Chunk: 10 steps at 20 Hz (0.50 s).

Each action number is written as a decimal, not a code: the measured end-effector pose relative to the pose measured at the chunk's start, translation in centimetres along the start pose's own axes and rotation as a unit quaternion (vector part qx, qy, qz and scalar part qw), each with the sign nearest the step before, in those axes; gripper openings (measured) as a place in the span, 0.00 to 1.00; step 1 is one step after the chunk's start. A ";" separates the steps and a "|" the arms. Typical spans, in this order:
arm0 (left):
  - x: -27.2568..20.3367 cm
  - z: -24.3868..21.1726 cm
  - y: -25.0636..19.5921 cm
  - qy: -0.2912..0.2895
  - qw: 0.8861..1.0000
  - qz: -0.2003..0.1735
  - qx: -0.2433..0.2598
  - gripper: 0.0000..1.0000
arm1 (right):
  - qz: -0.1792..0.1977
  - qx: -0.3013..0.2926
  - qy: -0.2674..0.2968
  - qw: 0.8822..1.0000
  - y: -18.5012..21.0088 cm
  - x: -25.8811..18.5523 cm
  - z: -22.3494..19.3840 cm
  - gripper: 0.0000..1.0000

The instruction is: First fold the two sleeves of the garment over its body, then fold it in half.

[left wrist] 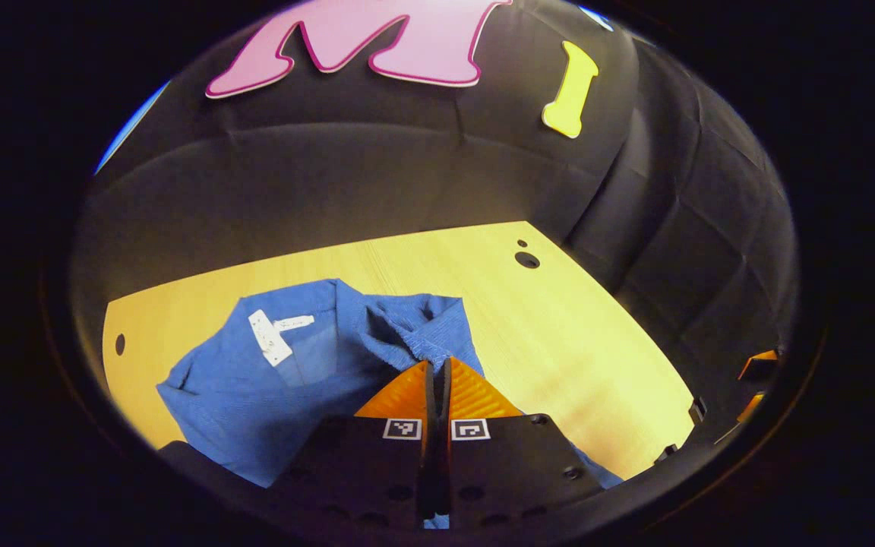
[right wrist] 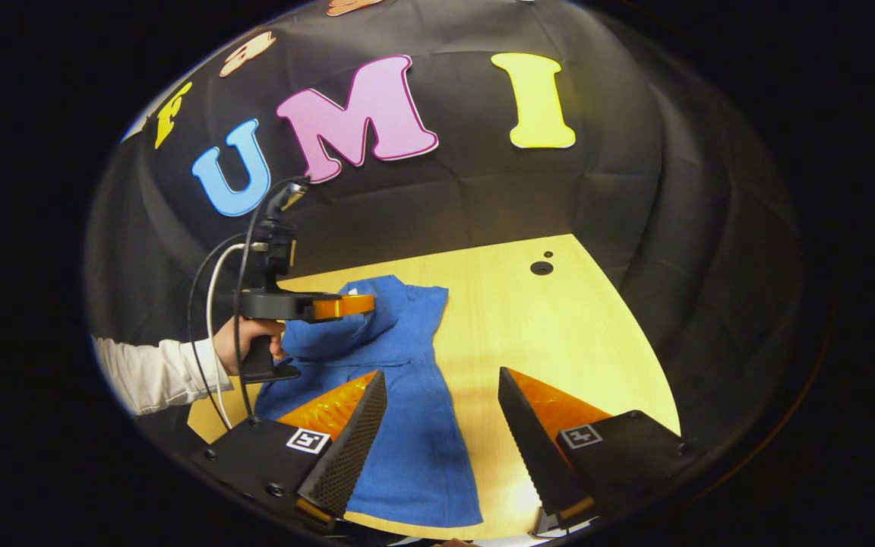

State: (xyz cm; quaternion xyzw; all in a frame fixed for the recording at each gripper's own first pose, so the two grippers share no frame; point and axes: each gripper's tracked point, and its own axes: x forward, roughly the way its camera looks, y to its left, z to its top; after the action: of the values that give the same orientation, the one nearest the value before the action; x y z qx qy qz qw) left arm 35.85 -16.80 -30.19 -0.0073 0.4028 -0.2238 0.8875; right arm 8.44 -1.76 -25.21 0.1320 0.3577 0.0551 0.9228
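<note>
- Risk: the left gripper (left wrist: 437, 372) looks pinched on a bunched fold of the blue garment (left wrist: 285, 380), probably a sleeve; a thin bite could slip and spoil the fold.
- The garment lies rumpled on the wooden table (left wrist: 559, 319), collar toward twelve o'clock.
- The right gripper (right wrist: 441, 425) hovers spread above the garment's hem at six o'clock.

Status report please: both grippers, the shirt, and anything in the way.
Left gripper shut on a sleeve fold. Right gripper open above the blue shirt. Shirt partly folded on the table. Nothing blocking.
</note>
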 end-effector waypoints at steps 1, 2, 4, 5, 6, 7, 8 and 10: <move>0.6 -0.3 -0.1 0.006 1.000 -0.006 -0.007 0.00 | -0.001 -0.003 0.008 1.000 -0.2 0.5 -0.6 0.94; 1.1 -0.8 -0.9 0.012 0.999 -0.028 -0.013 0.00 | 0.001 -0.001 0.015 1.000 -0.3 0.8 -1.0 0.94; 1.5 -1.9 -1.7 0.037 0.997 -0.067 -0.012 0.08 | 0.010 0.015 0.028 0.999 0.2 1.7 -1.6 0.94; 1.4 -2.5 -1.2 0.050 0.996 -0.068 0.003 0.10 | 0.013 0.022 0.031 0.999 0.5 2.0 -1.6 0.94; 1.2 -2.6 -1.5 0.055 0.996 -0.066 0.016 0.27 | 0.016 0.025 0.031 0.999 0.8 2.4 -1.5 0.94; 0.6 -2.6 -1.4 0.046 0.997 -0.064 0.025 0.47 | 0.018 0.025 0.030 0.999 1.0 2.7 -1.4 0.94; -0.8 -1.7 -1.4 0.029 0.998 -0.055 0.031 0.68 | 0.020 0.025 0.031 0.999 1.3 2.9 -1.4 0.94; -3.8 -1.9 -0.3 0.017 0.999 -0.019 0.042 0.86 | 0.020 0.025 0.037 0.999 1.6 3.2 -2.0 0.94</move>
State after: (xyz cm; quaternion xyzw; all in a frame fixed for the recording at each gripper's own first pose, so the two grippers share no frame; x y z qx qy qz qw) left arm 32.17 -15.20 -28.68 0.0259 0.4079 -0.2578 0.8755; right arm 9.42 0.84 -28.26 0.1606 0.3902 0.0698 0.9039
